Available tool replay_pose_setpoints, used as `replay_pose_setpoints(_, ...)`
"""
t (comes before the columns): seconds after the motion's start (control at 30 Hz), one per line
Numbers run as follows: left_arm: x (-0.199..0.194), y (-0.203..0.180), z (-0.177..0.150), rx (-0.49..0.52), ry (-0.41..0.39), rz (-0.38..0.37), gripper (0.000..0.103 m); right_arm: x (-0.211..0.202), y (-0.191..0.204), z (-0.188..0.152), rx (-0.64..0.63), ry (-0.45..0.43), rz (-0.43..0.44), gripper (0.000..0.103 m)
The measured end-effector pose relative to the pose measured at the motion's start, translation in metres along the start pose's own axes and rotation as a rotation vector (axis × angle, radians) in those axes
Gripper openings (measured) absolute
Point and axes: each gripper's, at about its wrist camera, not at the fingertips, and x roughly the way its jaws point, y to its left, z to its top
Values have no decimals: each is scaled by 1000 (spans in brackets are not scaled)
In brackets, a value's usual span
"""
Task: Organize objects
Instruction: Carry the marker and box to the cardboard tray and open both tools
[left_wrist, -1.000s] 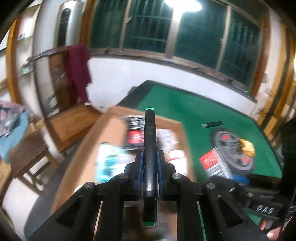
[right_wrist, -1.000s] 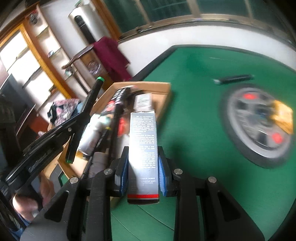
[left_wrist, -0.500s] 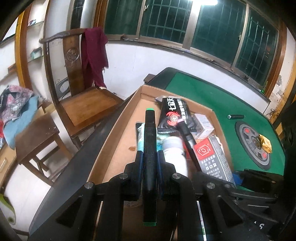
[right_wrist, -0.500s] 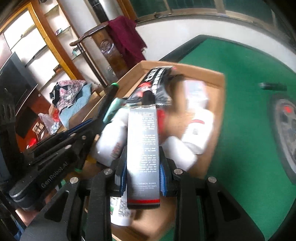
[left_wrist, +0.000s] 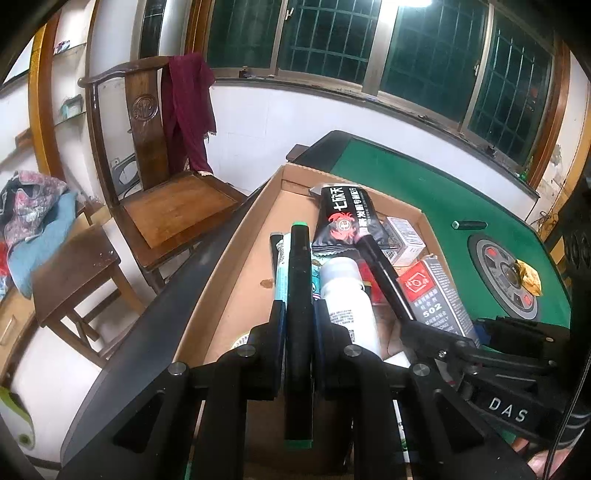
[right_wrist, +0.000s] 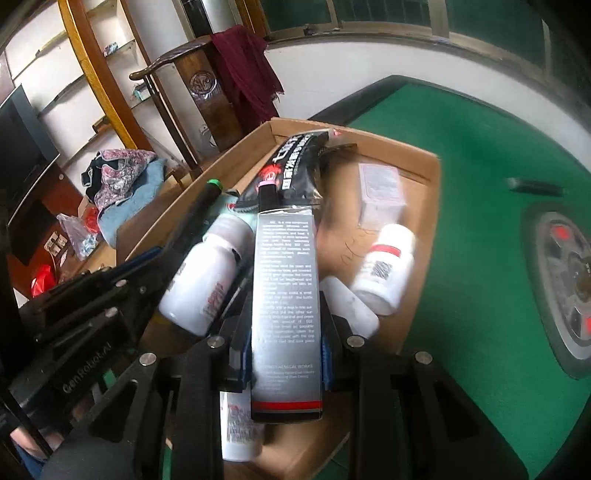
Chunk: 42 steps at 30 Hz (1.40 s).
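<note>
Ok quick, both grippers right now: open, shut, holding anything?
Left gripper: shut on the black marker with green ends, over the cardboard box.
Right gripper: shut on the grey 502 glue box.

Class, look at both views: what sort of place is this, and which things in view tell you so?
Most likely a lived-in room of a home: a green-topped game table under barred windows, a carved wooden chair draped with a dark red cloth, and wall shelves.
</note>
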Motion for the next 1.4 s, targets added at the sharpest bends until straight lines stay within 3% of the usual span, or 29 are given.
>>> replay_pose_setpoints(0.27, -4, -4, -3, 11, -1, 32, 12, 0, -21, 5, 44, -40, -31, 25)
replay_pose_setpoints(0.47, -8, -12, -5, 49, -24, 85, 15, 0, -13, 8, 28, -16, 38, 25)
replay_pose_setpoints(0.6, -15, -17, -7, 79, -60, 132, 30, -2, 1, 3, -13, 2, 65, 26)
replay_pose_setpoints(0.83, -30, -17, -5, 86, -104, 146, 42, -15, 2, 0, -13, -25, 60, 34)
replay_pose_setpoints(1.4, -61, -47, -2, 147, -170, 176, 42, -55, -12, -12, 24, -80, 124, 36)
